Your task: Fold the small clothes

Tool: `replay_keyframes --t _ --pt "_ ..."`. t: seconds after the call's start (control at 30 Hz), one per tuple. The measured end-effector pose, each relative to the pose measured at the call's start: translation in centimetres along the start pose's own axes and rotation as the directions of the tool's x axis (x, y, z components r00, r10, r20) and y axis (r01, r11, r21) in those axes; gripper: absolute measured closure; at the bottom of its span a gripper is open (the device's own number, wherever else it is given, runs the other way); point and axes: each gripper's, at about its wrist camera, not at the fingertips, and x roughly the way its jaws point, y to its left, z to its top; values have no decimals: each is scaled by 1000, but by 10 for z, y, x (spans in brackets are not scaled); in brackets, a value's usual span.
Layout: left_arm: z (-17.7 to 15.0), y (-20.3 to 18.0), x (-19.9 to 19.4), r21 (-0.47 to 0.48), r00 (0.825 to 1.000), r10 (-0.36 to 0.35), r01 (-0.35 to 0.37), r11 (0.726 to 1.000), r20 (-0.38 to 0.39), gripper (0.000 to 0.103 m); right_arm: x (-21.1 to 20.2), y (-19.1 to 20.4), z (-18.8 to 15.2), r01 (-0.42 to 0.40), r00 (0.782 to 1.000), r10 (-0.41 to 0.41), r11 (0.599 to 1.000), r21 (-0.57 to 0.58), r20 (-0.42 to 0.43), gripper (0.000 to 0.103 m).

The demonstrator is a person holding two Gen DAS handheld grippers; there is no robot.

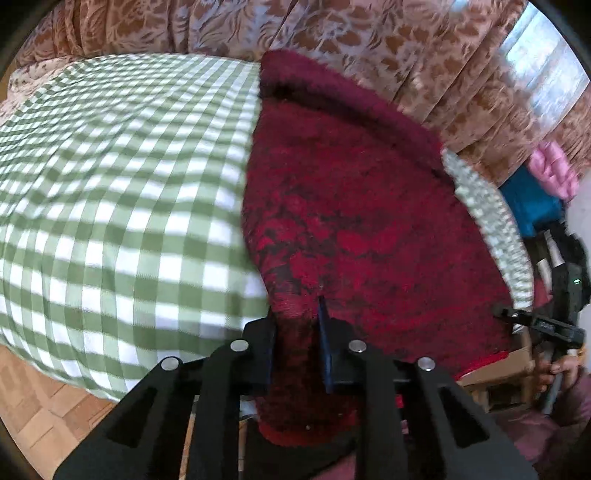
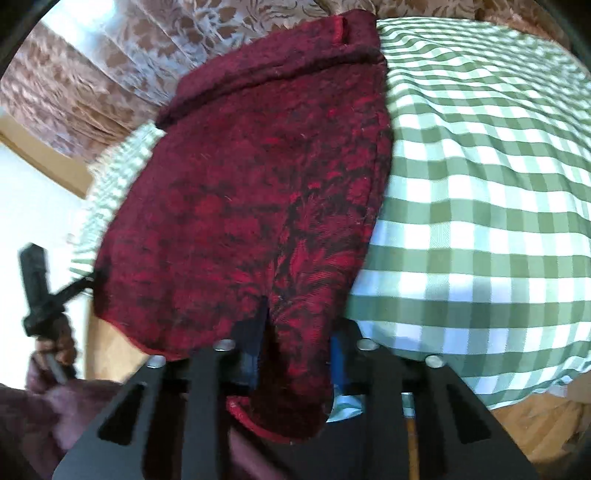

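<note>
we saw a dark red garment [image 1: 354, 206] with a black leafy pattern lying on a green-and-white checked cloth [image 1: 122, 192] that covered the work surface. the garment sat toward the side of the cloth nearest a patterned brown curtain [image 1: 369, 33], and its near hem hung over the cloth's near edge.

the left gripper [image 1: 297, 347] had its jaws drawn close and pinched a fold of the garment's near hem, red fabric bunched between the black pads. from the right wrist view, the right gripper [image 2: 295, 354] likewise nipped a hanging flap of the same hem, its jaws pressed on the cloth between them. both pinches lay along the near edge, well apart from the thick rolled band at the garment's far end [image 2: 288, 55].

in the left wrist view the other tool showed at the right edge, a hand [image 1: 561, 369] wrapped round its handle. a wood-pattern floor [image 1: 40, 398] showed below the cloth's near left corner. both pictures were somewhat blurred.
</note>
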Motion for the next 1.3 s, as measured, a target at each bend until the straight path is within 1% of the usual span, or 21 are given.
replay_keyframes --t 0.1,0.13,0.17,0.2,0.27,0.33,0.43,0.57,0.6,0.67,0.7,0.73,0.77,0.83,0.9,0.93,1.0,1.07,1.13,1.2,1.3 --pt "21 -2 -21 -42 990 -128 131 990 59 87 -20 12 15 -98 993 99 995 -18 57 82" --pt "28 -3 -25 -50 981 -177 181 982 77 87 -28 18 25 -143 985 144 990 -20 92 82" --pt "40 -5 -30 -58 966 -236 243 968 108 88 -32 22 33 -173 978 174 985 -18 117 82" --pt "47 -8 -32 -60 958 -256 265 962 128 88 -35 24 41 -204 969 204 979 -10 143 82" --pt "64 -11 -29 -62 948 -276 288 955 156 90 -37 23 63 -266 947 256 964 28 193 82" --pt "82 -13 -18 -72 947 -277 292 954 165 90 -31 17 87 -287 936 263 955 75 234 82" --pt "117 -6 12 -151 942 -301 323 934 150 91 -21 3 113 -279 937 236 949 145 258 82" --pt "158 6 50 -260 954 -278 299 918 115 88 7 -21 154 -242 954 178 932 269 241 82" --pt "168 9 62 -298 956 -275 292 909 99 82 13 -27 159 -237 958 171 925 296 230 82" --pt "182 20 81 -403 942 -327 330 854 76 55 30 -35 172 -233 965 172 906 353 196 72" --pt "184 24 83 -440 935 -344 347 828 89 34 35 -38 175 -240 966 183 892 383 181 66" --pt "189 29 80 -467 923 -359 379 799 136 24 37 -42 177 -257 964 200 877 406 178 47" --pt "190 31 75 -460 920 -354 390 798 166 22 37 -45 178 -301 951 236 853 427 198 29" --pt "194 36 63 -436 918 -337 396 808 210 19 28 -47 180 -350 930 262 842 409 257 16" --pt "191 42 56 -417 926 -303 373 829 226 19 14 -47 180 -336 927 233 863 377 293 12" --pt "186 42 53 -384 938 -270 337 860 220 19 11 -49 179 -334 927 231 866 372 295 12" --pt "175 40 50 -295 956 -210 266 918 207 18 1 -50 174 -288 939 194 895 341 285 12" --pt "160 43 51 -213 964 -185 225 951 191 18 -6 -48 163 -202 958 127 935 292 258 12" --pt "143 44 52 -160 968 -172 202 966 182 14 -7 -48 151 -147 969 87 955 258 230 12" --pt "127 42 63 -120 983 -124 140 983 136 14 -4 -43 134 -67 980 27 978 198 198 12" --pt "114 41 78 -105 989 -116 125 987 92 14 9 -39 124 14 984 -39 990 143 174 13"
